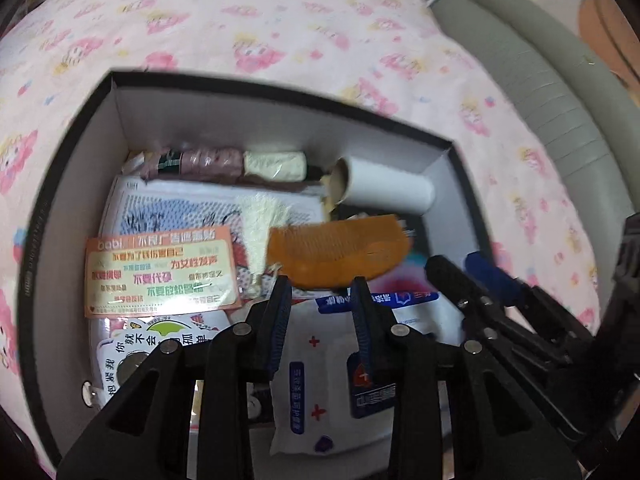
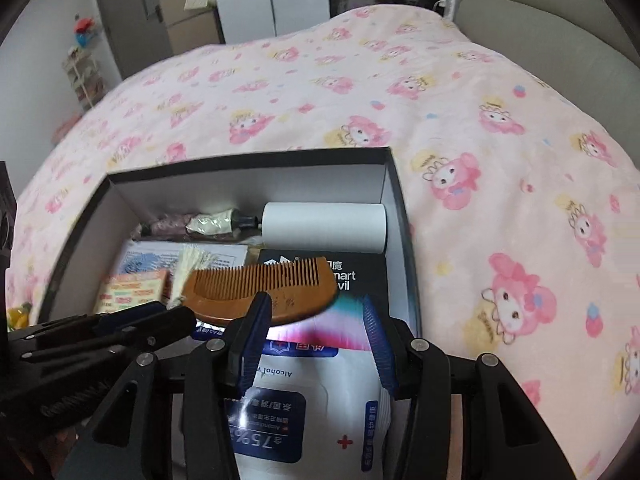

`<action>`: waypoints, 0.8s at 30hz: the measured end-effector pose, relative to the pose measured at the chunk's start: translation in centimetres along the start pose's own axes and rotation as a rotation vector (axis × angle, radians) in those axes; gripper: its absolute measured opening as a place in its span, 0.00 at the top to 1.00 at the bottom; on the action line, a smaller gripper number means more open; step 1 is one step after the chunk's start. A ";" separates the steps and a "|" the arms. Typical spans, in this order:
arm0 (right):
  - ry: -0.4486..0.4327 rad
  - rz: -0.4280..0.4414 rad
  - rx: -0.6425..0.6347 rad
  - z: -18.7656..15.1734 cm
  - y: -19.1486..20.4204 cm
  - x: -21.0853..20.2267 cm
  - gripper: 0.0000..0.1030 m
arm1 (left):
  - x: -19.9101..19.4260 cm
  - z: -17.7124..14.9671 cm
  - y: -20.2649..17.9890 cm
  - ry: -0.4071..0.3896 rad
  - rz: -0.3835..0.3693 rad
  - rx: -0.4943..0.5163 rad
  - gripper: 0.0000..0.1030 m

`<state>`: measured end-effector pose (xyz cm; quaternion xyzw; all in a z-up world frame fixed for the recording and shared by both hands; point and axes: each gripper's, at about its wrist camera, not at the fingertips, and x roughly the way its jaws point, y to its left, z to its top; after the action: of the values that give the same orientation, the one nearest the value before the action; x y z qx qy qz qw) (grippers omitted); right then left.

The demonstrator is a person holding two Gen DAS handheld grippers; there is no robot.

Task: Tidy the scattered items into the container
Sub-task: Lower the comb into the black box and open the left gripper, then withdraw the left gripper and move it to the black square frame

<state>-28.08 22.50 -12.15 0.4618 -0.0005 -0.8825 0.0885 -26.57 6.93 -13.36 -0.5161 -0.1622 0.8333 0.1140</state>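
Both grippers over the box [image 2: 394,184] on the bed [image 2: 460,92].
Wooden comb [image 2: 262,290] lies inside, atop the contents (blurred); left gripper [image 1: 320,284] and right gripper [image 2: 316,304] jaws wide, empty.

One box [image 2: 394,184] holds one comb [image 2: 260,284], one paper roll [image 2: 324,224], one wipes pack [image 2: 304,400], one orange card [image 1: 160,272].

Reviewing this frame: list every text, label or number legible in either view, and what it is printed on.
"75%" and "Alcohol": white and blue wet-wipe pack, printed upside down; its smaller lines are too small to read.
"mart" and "vil", cut off by the comb: black flat box.
"bobi": orange sticker card; its Chinese slogans are blurred.
White printed sheet: unreadable.
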 end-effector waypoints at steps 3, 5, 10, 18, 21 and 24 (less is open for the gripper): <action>-0.037 0.002 0.022 -0.3 0.0 -1.8 0.58 | -2.1 -0.5 -0.8 -0.044 -0.015 0.038 0.71; -0.063 0.010 0.030 -0.6 0.3 -3.4 0.58 | -3.9 -1.2 -1.5 -0.072 -0.036 0.061 0.69; -0.117 0.032 0.055 -1.8 1.3 -7.3 0.57 | -8.4 -2.8 -2.7 -0.129 -0.056 0.123 0.69; -0.226 0.081 0.100 -5.2 3.2 -14.4 0.58 | -15.5 -6.7 -3.4 -0.196 -0.086 0.199 0.67; -0.246 0.101 0.096 -6.7 4.5 -16.4 0.58 | -17.7 -8.5 -2.9 -0.205 -0.082 0.210 0.66; -0.248 0.119 0.082 -8.4 6.0 -17.5 0.58 | -19.1 -10.2 -2.0 -0.211 -0.062 0.209 0.65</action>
<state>-10.53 19.99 -2.15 0.3516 -0.0749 -0.9253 0.1210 -8.93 3.48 -1.08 -0.4058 -0.1015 0.8913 0.1749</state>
